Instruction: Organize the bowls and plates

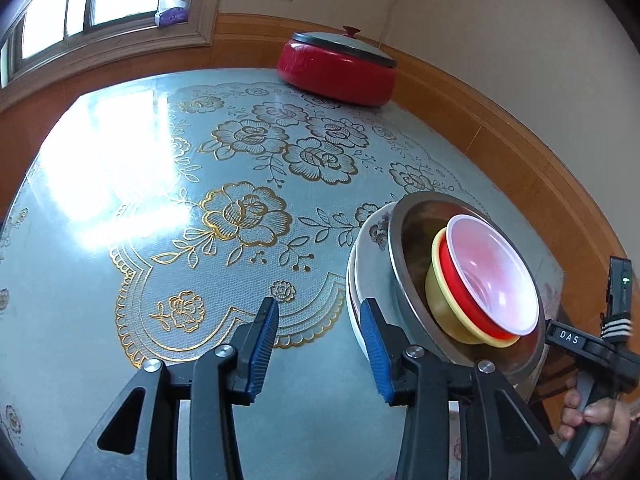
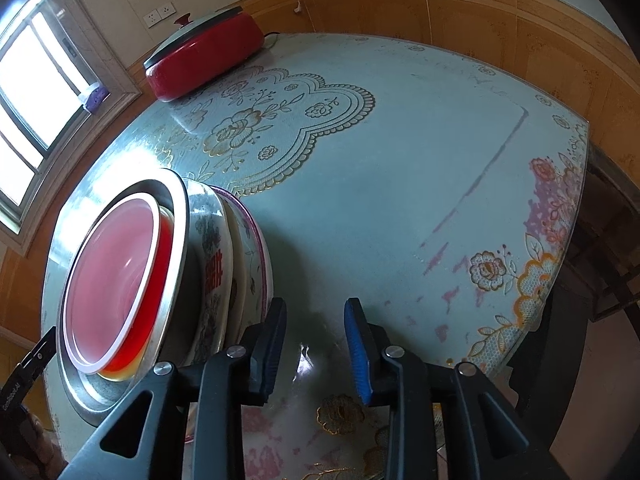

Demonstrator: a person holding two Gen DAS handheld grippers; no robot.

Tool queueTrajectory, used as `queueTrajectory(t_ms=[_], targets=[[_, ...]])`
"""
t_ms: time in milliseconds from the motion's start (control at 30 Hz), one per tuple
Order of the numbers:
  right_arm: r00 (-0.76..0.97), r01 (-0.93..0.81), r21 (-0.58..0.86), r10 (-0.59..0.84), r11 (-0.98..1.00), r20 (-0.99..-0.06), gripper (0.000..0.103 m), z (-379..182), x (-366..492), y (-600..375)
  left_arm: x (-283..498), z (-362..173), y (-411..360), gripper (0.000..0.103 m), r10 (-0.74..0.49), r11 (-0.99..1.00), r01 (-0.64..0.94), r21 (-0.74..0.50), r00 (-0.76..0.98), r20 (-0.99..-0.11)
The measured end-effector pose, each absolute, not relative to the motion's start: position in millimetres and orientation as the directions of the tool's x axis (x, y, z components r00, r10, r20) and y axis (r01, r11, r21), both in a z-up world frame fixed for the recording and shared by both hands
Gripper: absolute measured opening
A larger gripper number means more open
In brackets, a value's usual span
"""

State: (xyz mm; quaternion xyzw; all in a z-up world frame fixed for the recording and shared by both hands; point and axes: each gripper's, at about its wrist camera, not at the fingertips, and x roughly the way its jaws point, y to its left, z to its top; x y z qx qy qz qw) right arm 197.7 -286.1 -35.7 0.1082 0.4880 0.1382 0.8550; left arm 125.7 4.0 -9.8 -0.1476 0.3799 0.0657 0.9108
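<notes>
Stack (image 1: 460, 280) looks done: bowls nested on plates | left claw (image 1: 320, 340), right claw (image 2: 316, 344) both released, empty | you've nothing loose left on worktop (image 2: 400, 160)

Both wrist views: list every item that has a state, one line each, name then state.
Left gripper: open, nothing between its pads.
Right gripper: open, nothing between its pads.
Clear bowl: nested on top, inside the red bowl.
Red bowl: nested inside the yellow bowl.
Yellow bowl: sits in the steel basin.
Steel basin: stacked on the plates.
Plates: stacked on the table.
Red pot: lid on.
</notes>
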Motion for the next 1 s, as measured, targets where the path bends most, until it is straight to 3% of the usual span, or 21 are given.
queueTrajectory(t_ms=[433, 767, 833, 1000], targets=[[0.530, -0.102, 0.295, 0.303, 0.950, -0.792, 0.032, -33, 136, -293, 87, -13, -15, 0.048, 0.013, 0.977, -0.158, -0.142, 0.710, -0.704], [0.648, -0.245, 0.199, 0.313, 0.949, -0.694, 0.040, -4, 85, -269, 61, -4, -56, 0.065, 0.071, 0.987, -0.146, -0.060, 0.747, -0.661], [0.659, -0.280, 0.169, 0.317, 0.945, -0.682, 0.043, -1, 76, -259, 58, -4, -66, 0.072, 0.074, 0.989, -0.142, -0.048, 0.741, -0.667], [0.662, -0.291, 0.154, 0.315, 0.944, -0.680, 0.065, -7, 62, -248, 46, -3, -82, 0.087, 0.095, 0.988, -0.153, -0.031, 0.744, -0.662]])
